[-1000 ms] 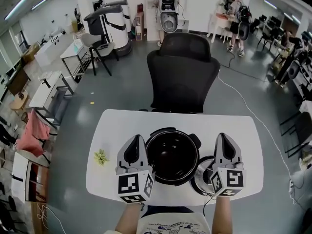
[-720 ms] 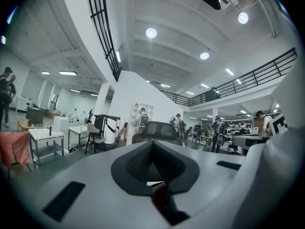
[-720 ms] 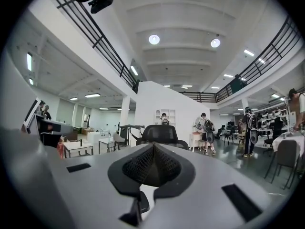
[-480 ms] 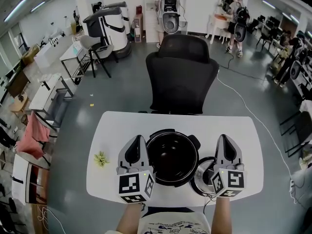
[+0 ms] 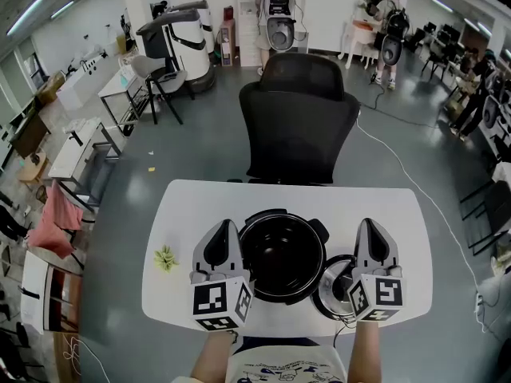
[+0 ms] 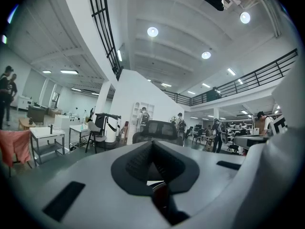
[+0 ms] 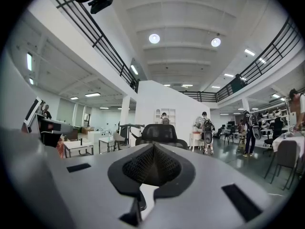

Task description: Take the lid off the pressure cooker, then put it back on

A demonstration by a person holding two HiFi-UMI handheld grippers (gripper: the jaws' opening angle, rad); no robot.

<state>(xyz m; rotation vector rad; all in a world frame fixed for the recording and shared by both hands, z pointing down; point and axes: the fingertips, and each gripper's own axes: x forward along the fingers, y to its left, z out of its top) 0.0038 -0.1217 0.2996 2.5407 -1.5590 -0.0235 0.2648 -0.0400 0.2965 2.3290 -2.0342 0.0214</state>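
The black pressure cooker [image 5: 282, 255] stands open, without its lid, at the middle of the white table [image 5: 207, 202]. Its lid [image 5: 335, 286] lies on the table just right of the pot, partly hidden under my right gripper. In the head view my left gripper [image 5: 222, 228] hovers beside the pot's left rim and my right gripper [image 5: 372, 226] over the lid's right side. Both point level, away from me, with jaws shut and nothing between them. The left gripper [image 6: 152, 144] and right gripper [image 7: 153, 147] show closed pads in their own views.
A small green object [image 5: 165, 257] lies on the table left of the left gripper. A black office chair [image 5: 300, 122] stands just beyond the table's far edge. Desks, machines and people fill the room further back.
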